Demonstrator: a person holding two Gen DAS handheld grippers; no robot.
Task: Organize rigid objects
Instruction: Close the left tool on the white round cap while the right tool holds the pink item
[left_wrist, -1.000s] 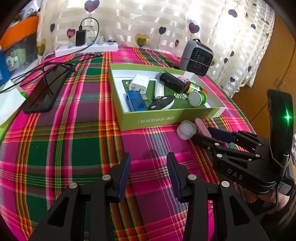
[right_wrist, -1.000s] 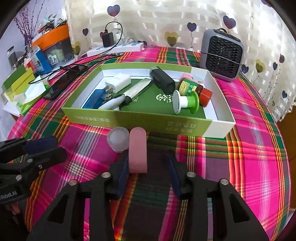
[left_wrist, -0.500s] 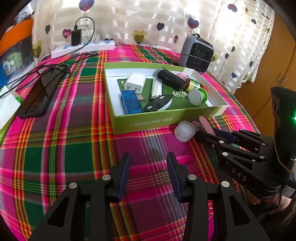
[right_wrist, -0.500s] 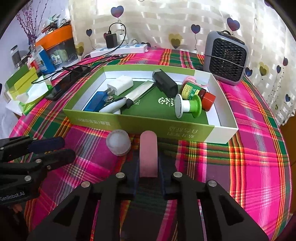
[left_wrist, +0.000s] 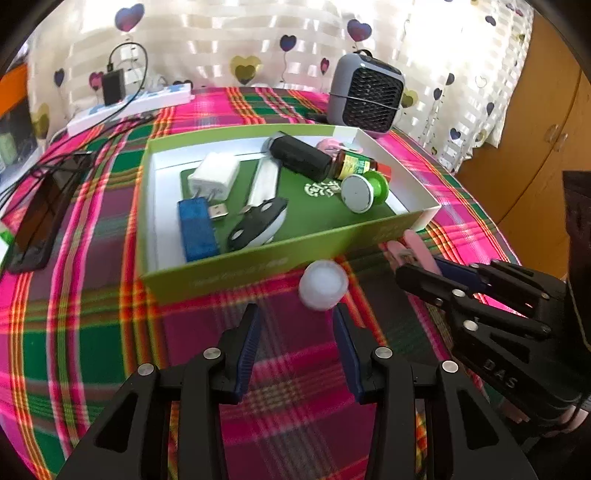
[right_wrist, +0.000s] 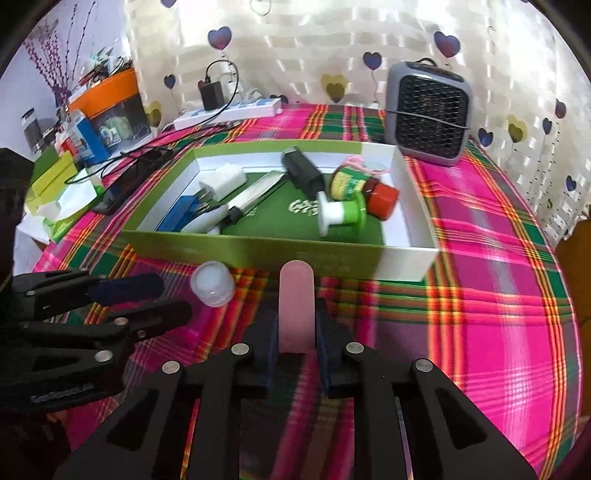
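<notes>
A green box (left_wrist: 258, 264) (right_wrist: 258, 251) on the plaid cloth holds a white charger, a blue stick, a black tube, a small bottle and a green spool. Just in front of its near wall lies a round white cap (left_wrist: 323, 284) (right_wrist: 212, 283). My left gripper (left_wrist: 295, 325) stands open right behind that cap, nothing between its fingers. My right gripper (right_wrist: 296, 325) is shut on a flat pink rounded bar (right_wrist: 296, 304) (left_wrist: 415, 243), whose tip pokes forward toward the box wall. In the left wrist view the right gripper (left_wrist: 417, 264) sits to the right of the cap.
A grey fan heater (right_wrist: 428, 114) stands behind the box at the right. A power strip with a plug (left_wrist: 129, 105), cables and a dark phone (left_wrist: 44, 214) lie to the left. Boxes and bottles (right_wrist: 74, 147) crowd the far left. A wooden cabinet (left_wrist: 535, 129) is at the right.
The right gripper closed on the pink bar and lifted it slightly. The left gripper slid right and forward, ending just behind the white cap.
</notes>
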